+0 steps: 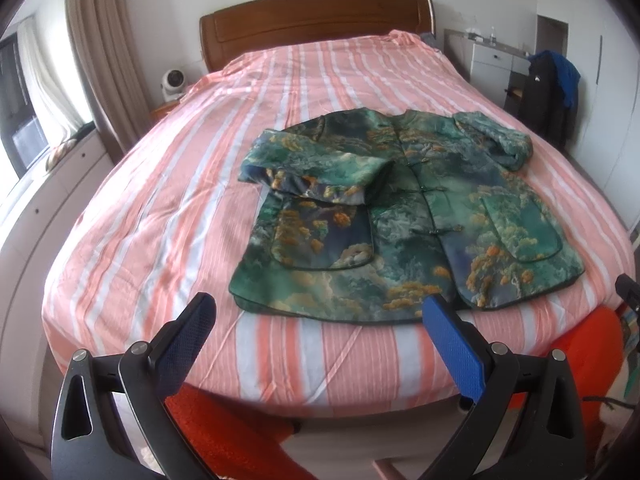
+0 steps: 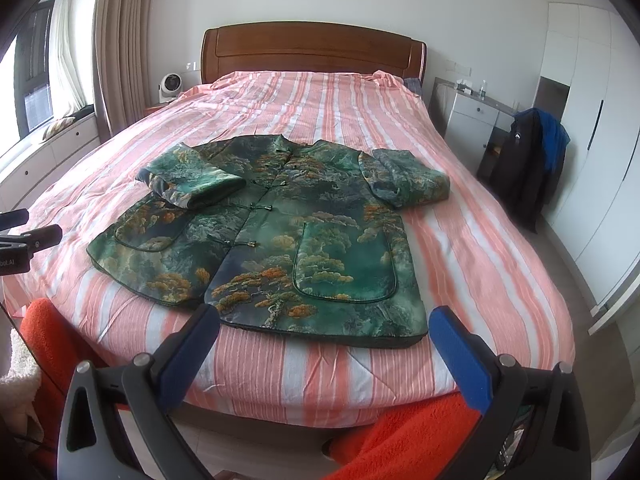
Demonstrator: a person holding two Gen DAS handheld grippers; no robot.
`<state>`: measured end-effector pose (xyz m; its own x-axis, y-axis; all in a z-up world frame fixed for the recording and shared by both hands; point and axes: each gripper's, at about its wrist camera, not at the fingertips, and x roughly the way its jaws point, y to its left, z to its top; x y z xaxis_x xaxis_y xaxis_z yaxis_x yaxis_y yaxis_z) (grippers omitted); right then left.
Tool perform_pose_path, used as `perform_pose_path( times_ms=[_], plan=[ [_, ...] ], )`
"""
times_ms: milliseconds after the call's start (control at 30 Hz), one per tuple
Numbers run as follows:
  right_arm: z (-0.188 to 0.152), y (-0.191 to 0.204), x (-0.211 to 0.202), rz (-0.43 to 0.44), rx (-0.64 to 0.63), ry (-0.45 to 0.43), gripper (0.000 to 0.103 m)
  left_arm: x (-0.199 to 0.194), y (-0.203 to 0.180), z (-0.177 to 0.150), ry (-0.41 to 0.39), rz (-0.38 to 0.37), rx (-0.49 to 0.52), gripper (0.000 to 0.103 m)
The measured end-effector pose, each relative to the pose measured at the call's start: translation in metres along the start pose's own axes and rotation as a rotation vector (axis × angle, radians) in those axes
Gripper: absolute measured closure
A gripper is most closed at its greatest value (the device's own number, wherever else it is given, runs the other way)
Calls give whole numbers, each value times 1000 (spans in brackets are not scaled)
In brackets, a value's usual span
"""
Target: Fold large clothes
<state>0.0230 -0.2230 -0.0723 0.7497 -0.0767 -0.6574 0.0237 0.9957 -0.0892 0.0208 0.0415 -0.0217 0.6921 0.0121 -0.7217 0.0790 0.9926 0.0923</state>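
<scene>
A green jacket [image 1: 404, 216] with orange tree print lies front-up and buttoned on the striped bed; it also shows in the right wrist view [image 2: 280, 240]. Its left sleeve [image 1: 312, 164] is folded across the chest. Its right sleeve [image 2: 408, 180] lies bunched out to the side. My left gripper [image 1: 320, 312] is open and empty, held above the bed's foot just short of the hem. My right gripper [image 2: 324, 324] is open and empty near the hem's right part. The left gripper's side [image 2: 24, 236] shows at the left edge of the right wrist view.
The bed [image 2: 460, 240] has a pink and white striped cover and a wooden headboard [image 2: 312, 48]. An orange cloth [image 1: 224, 432] lies below the bed's foot. A chair with dark clothes [image 2: 528, 160] and a white desk [image 2: 472, 112] stand on the right. A small fan [image 2: 170, 86] and a curtain [image 2: 124, 40] are on the left.
</scene>
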Motion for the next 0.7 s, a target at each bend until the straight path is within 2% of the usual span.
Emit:
perform_pose_path(
  times_ms=[700],
  plan=[
    [-3,2,1,5,-6,11,0,2,2,-3,12,20,11,0]
  ],
)
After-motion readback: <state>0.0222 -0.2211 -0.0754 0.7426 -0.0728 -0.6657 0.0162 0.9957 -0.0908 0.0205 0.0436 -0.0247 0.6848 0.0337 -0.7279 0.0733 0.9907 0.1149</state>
